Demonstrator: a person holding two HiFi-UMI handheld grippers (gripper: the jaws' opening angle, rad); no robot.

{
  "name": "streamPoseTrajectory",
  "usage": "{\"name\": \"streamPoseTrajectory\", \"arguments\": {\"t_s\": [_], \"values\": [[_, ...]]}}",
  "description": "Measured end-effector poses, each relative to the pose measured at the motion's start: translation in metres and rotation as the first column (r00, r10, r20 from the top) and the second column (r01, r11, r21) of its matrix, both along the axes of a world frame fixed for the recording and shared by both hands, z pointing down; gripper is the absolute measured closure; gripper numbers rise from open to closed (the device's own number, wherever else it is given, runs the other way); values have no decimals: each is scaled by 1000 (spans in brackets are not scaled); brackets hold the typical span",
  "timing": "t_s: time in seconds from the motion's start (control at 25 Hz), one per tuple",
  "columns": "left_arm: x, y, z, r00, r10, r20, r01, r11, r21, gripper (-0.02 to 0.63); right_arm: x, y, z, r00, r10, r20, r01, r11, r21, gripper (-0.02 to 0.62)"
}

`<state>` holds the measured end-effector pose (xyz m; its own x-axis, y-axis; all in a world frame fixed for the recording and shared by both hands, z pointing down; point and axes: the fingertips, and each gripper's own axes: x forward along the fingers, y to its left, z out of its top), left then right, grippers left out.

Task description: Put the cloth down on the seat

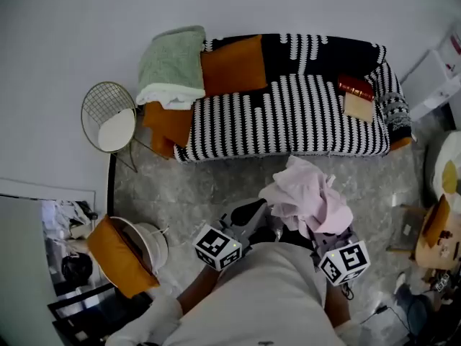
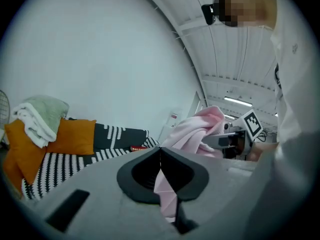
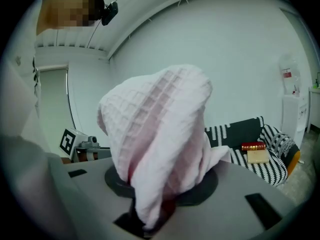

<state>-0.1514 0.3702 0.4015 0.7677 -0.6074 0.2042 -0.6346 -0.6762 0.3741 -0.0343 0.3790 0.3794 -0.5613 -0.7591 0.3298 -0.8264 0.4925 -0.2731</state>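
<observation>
the pink cloth (image 1: 306, 197) was held up in front of the person, clamped in the closed jaws of both the left gripper (image 2: 162, 171) and the right gripper (image 3: 150, 206), short of the striped seat (image 1: 288, 114) at twelve o'clock, so approach, lowering and release appeared outstanding.

cloth (image 1: 306, 193) before sofa (image 1: 288, 114) | books (image 1: 356, 89) on sofa's right | towel (image 1: 173, 63) on left end, seemingly

Bunched pink cloth (image 1: 306, 197) over left tool (image 1: 258, 218) and right tool (image 1: 330, 242), seemingly gripped; striped seat (image 1: 288, 121) beyond, apart.
</observation>
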Motion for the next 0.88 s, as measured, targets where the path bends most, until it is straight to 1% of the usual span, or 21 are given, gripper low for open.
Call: {"name": "streamPoseTrajectory", "arguments": {"t_s": [0.12, 0.24, 0.4, 0.52, 0.64, 0.76, 0.88], "values": [[-10, 2, 1, 1000, -9, -3, 9, 1000, 1, 594, -5, -2, -2, 1000, 3, 23, -3, 1000, -2, 446], [-18, 0, 0, 1000, -28, -5, 28, 1000, 2, 594, -7, -3, -3, 1000, 5, 14, -5, 1000, -2, 445], [-17, -5, 1, 1000, -25, -12, 25, 1000, -8, 594, -6, -6, -3, 1000, 12, 12, -12, 1000, -6, 445], [-8, -8, 5, 1000, -8, -1, 8, 1000, -24, 594, -5, -7, 2, 1000, 12, 12, -12, 1000, -22, 443], [3, -18, 8, 1000, -16, -2, 16, 1000, -27, 594, 7, -15, 11, 1000, 16, 22, -15, 999, -48, 442], [17, -33, 9, 1000, -18, -4, 18, 999, -37, 594, 23, -33, 15, 999, 18, 39, -15, 998, -68, 440], [37, -53, 4, 1000, -2, -2, 2, 999, -35, 594, 36, -59, 13, 999, 2, 39, 0, 998, -66, 440]]}}
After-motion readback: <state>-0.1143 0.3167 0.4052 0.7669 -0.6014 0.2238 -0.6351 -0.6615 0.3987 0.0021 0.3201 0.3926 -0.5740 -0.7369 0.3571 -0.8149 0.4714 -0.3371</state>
